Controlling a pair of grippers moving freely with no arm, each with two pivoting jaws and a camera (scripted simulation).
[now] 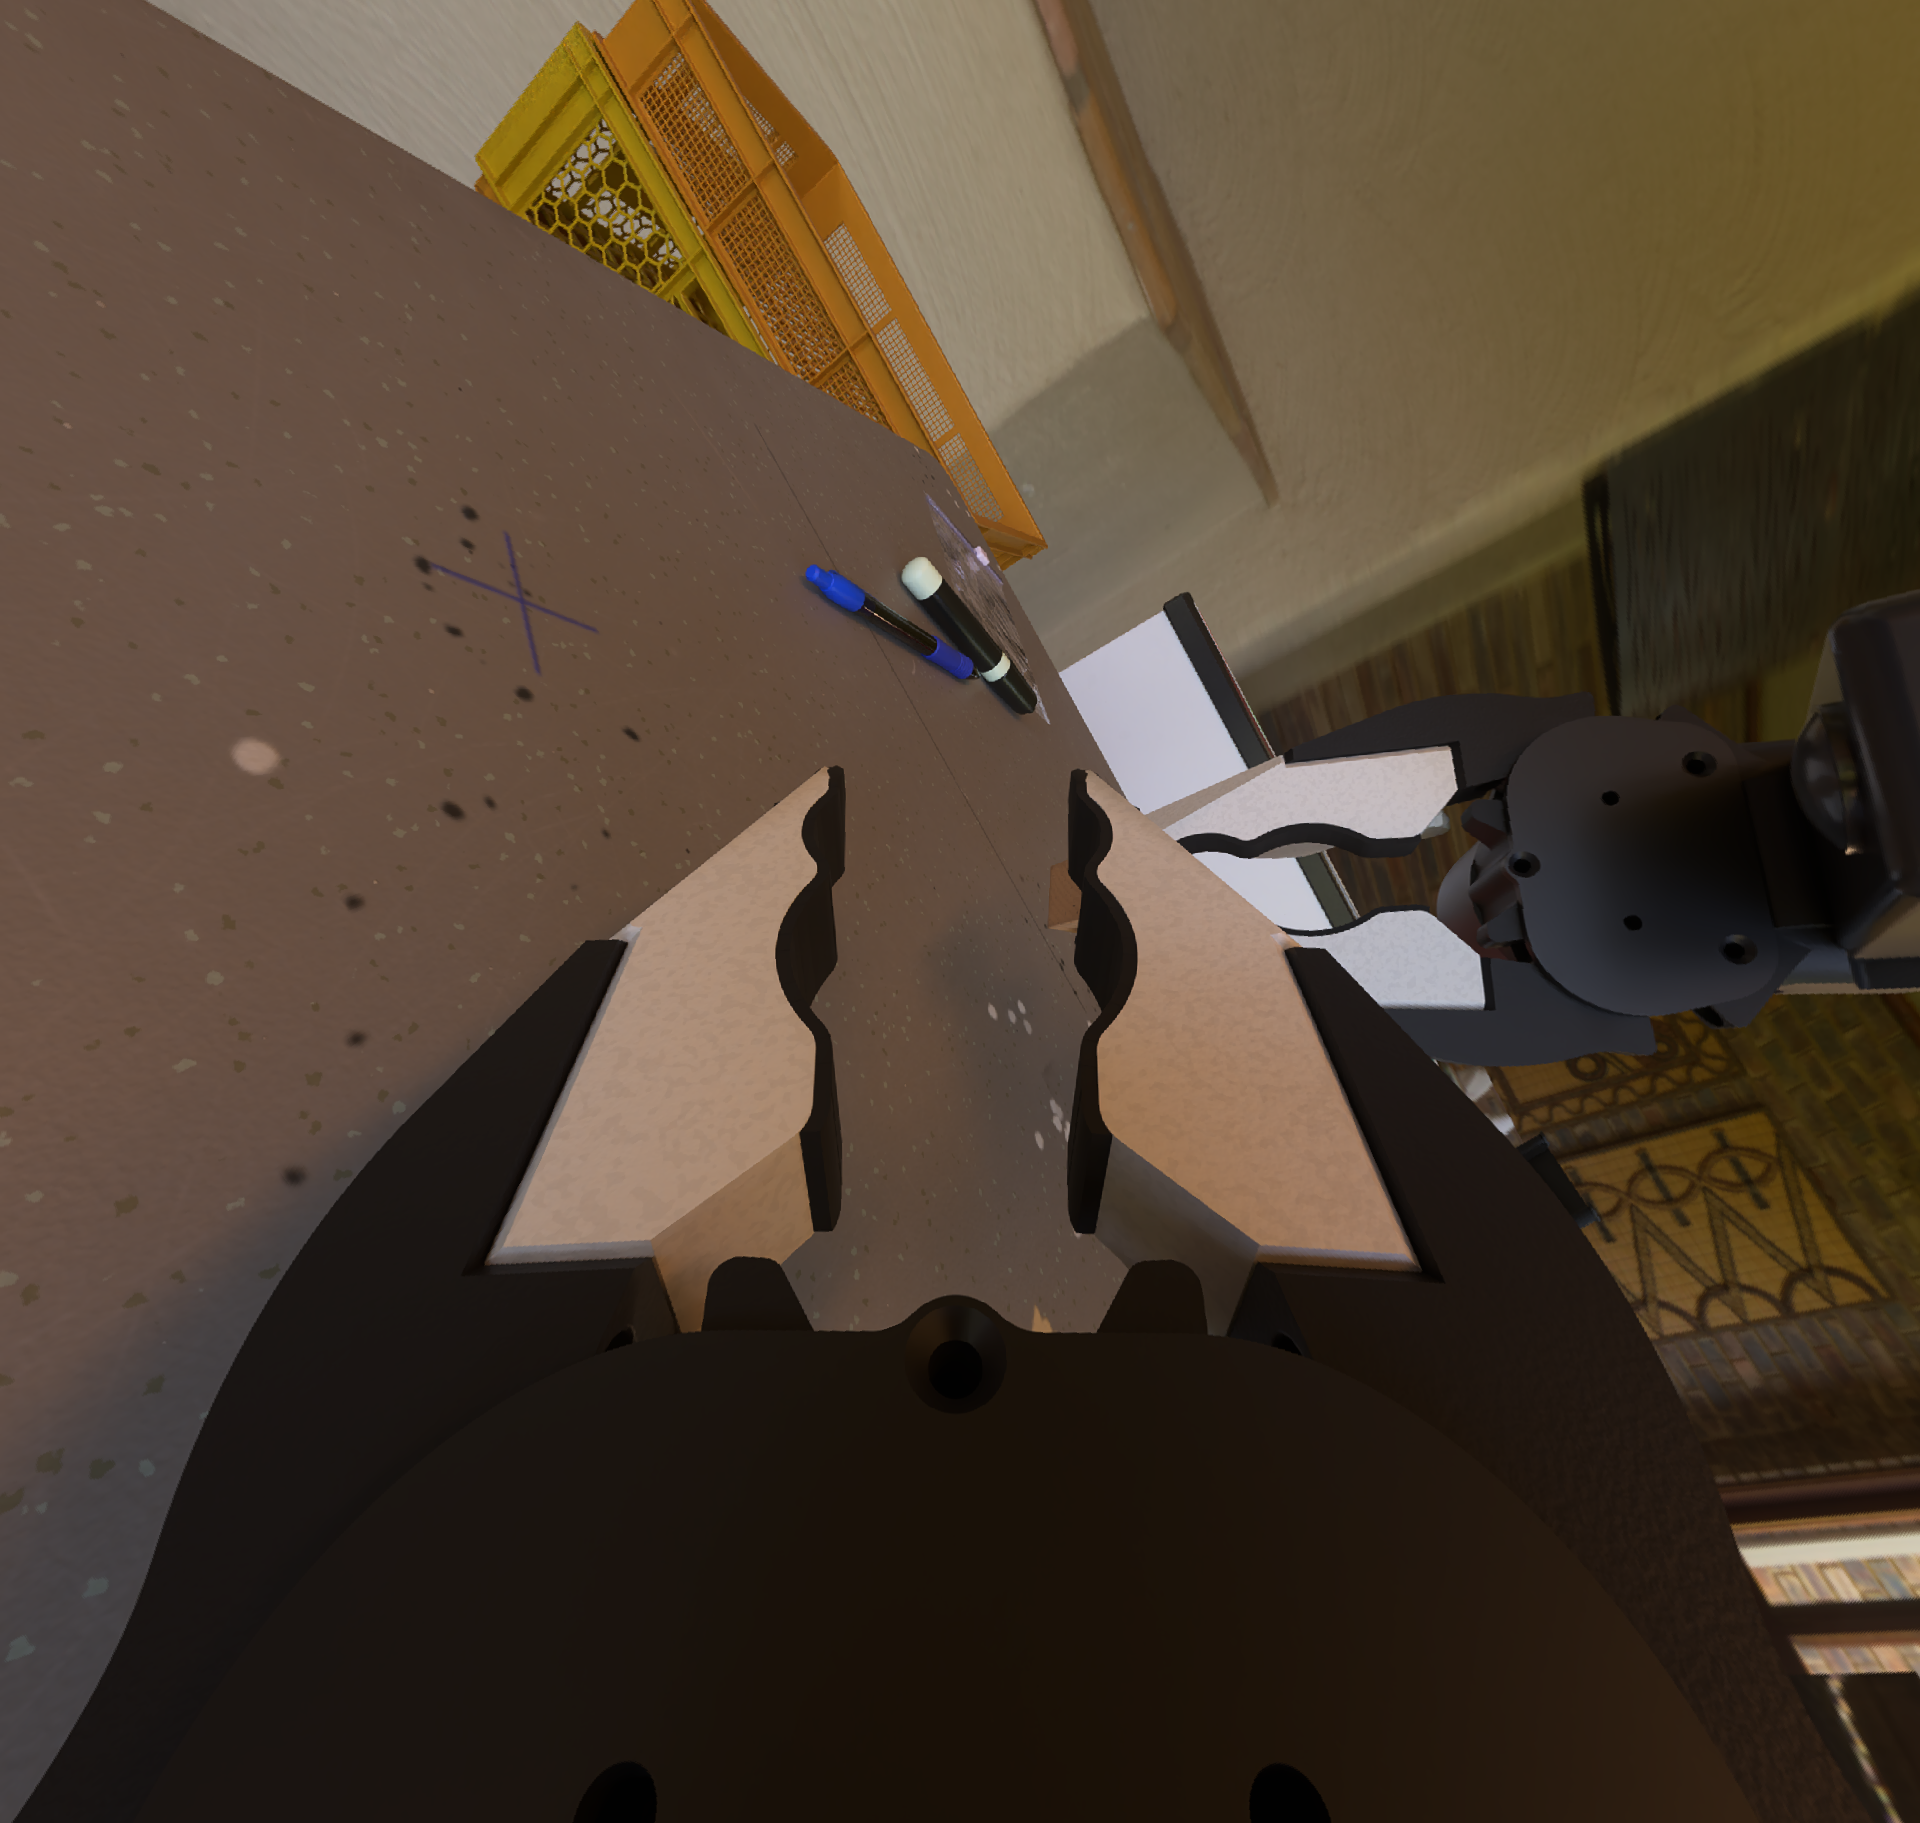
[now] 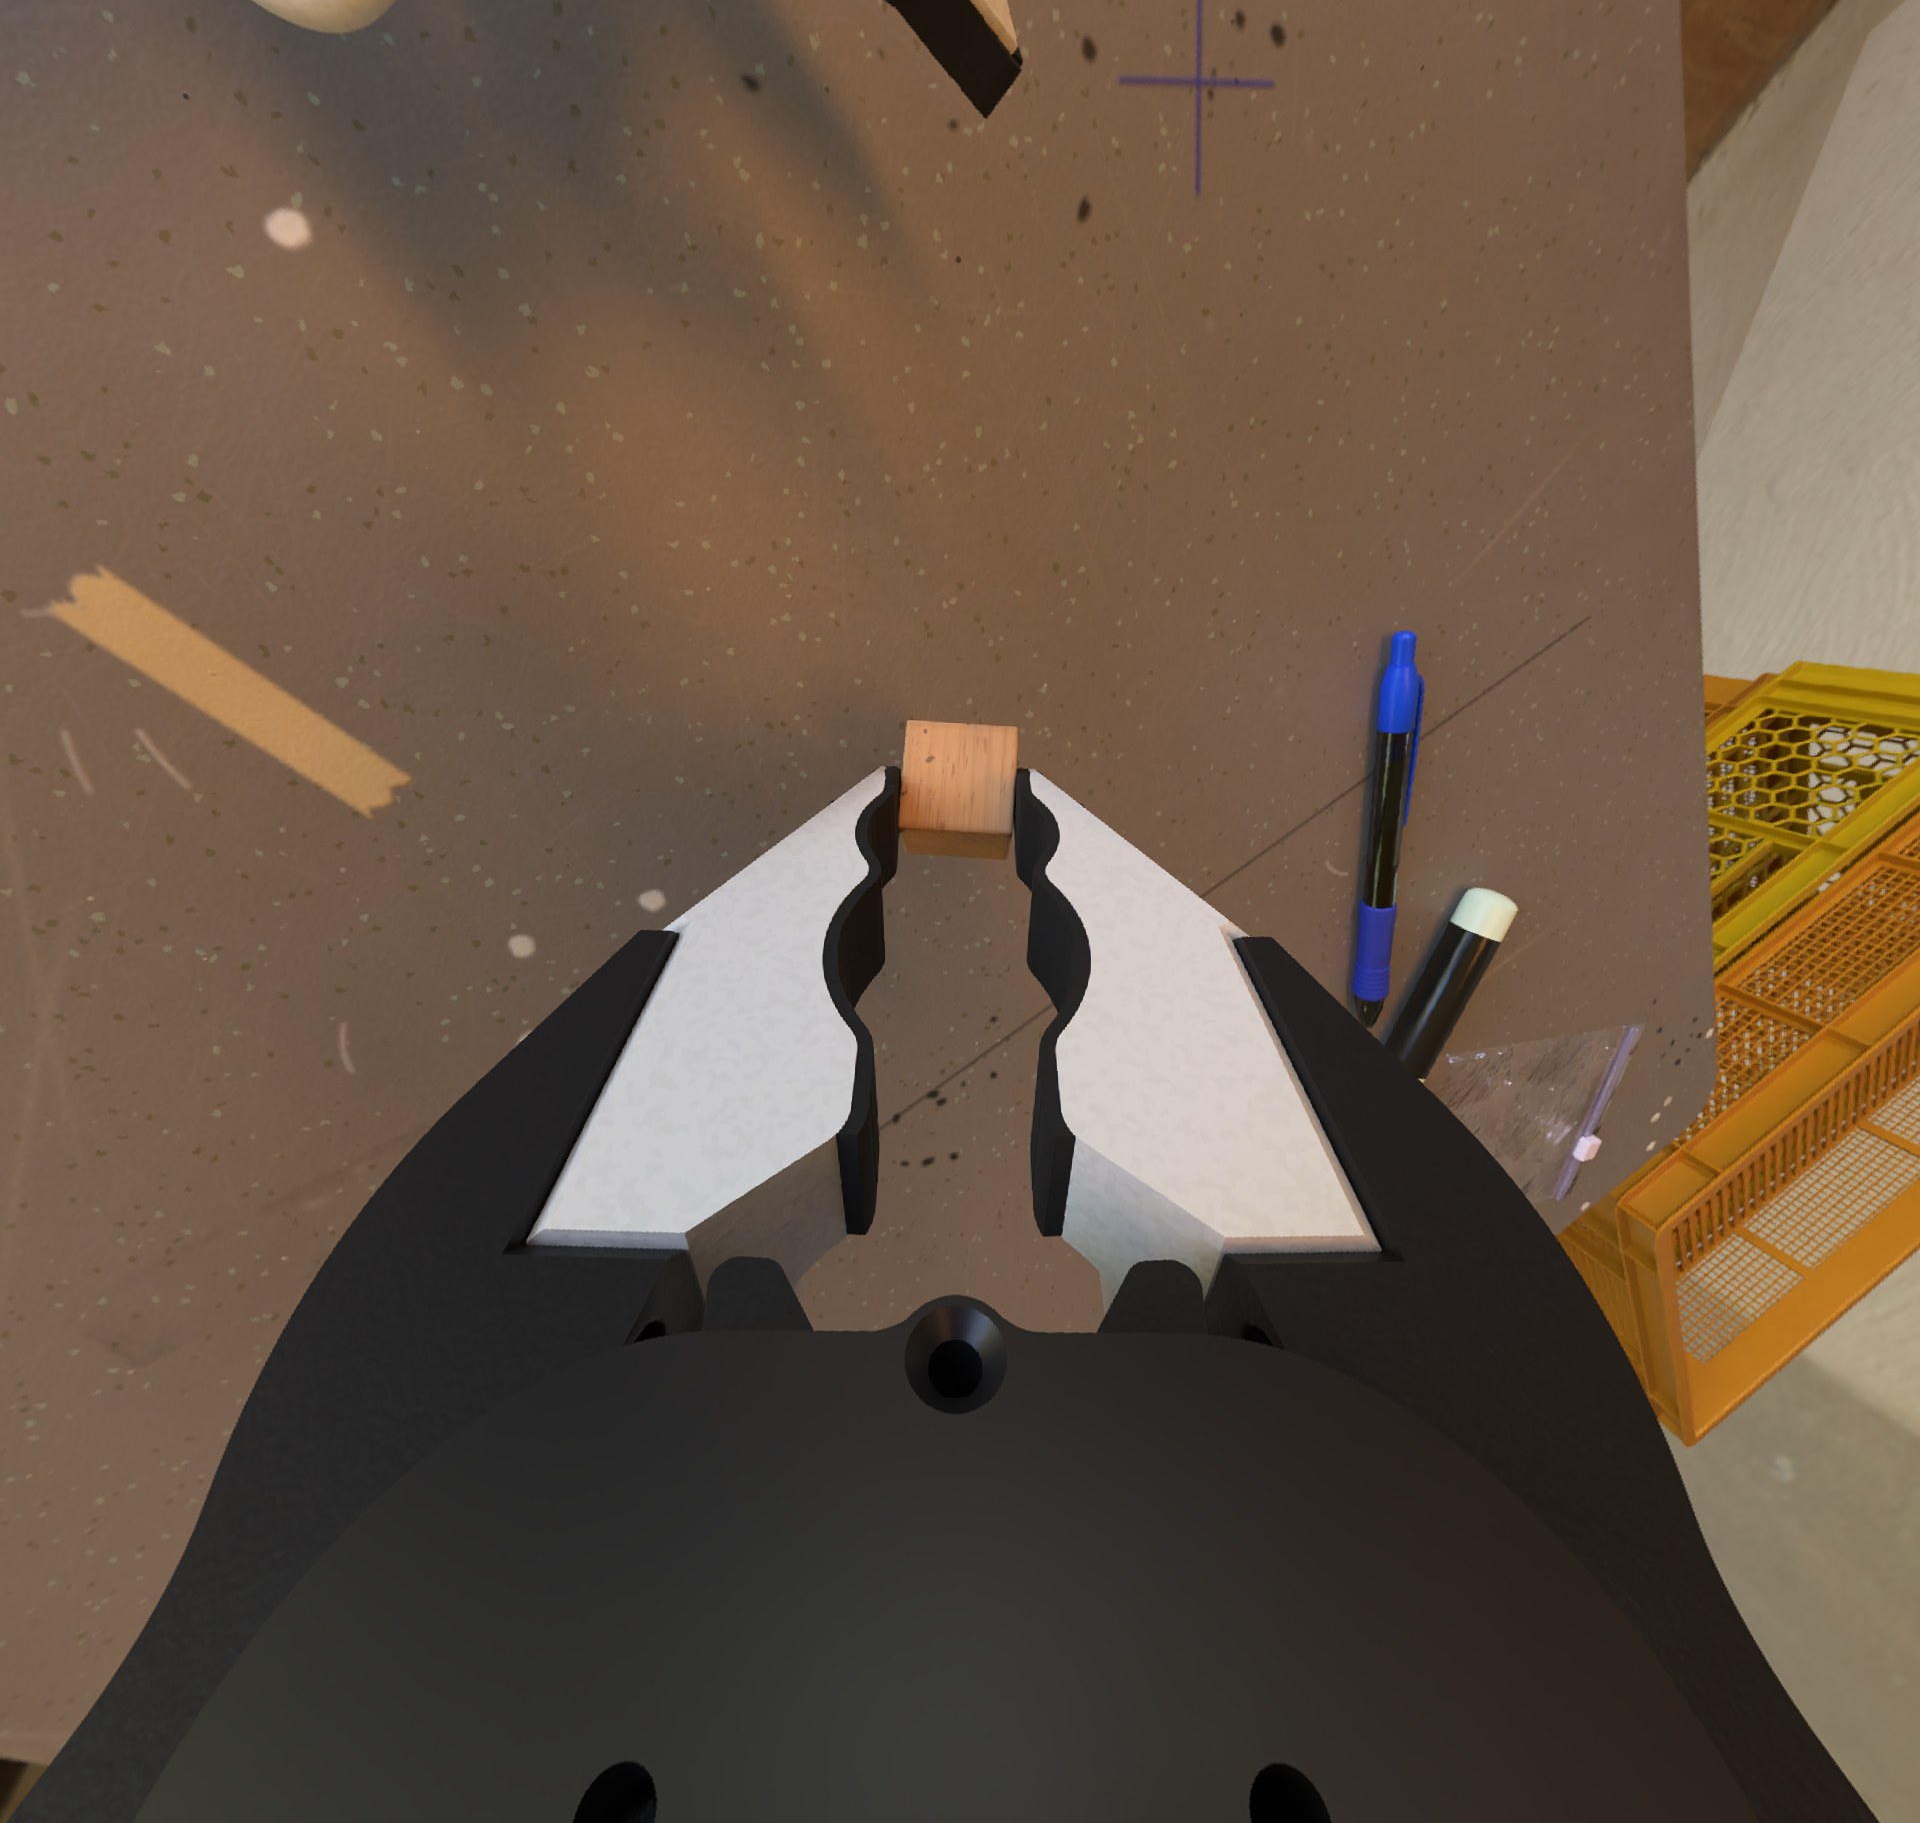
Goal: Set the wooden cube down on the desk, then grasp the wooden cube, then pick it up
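Note:
The wooden cube (image 2: 956, 786) is a small light-brown block held between the fingertips of my right gripper (image 2: 956, 786), which is shut on it over the brown speckled desk (image 2: 623, 474). I cannot tell whether the cube touches the desk. In the left wrist view only a sliver of the cube (image 1: 1062, 900) shows behind my own finger. My left gripper (image 1: 956, 786) is open and empty above the desk, just left of the cube. The right gripper (image 1: 1226, 874) reaches in from the right there. One left finger (image 2: 940, 17) shows at the top of the right wrist view.
A blue pen (image 2: 1387, 817) and a black marker (image 2: 1449, 973) lie right of the cube, with a clear plastic bag (image 2: 1538, 1098). A yellow crate (image 2: 1808, 786) and an orange crate (image 2: 1766, 1202) stand beyond the desk's right edge. A tape strip (image 2: 229, 693) and a blue cross (image 2: 1198, 82) mark the desk.

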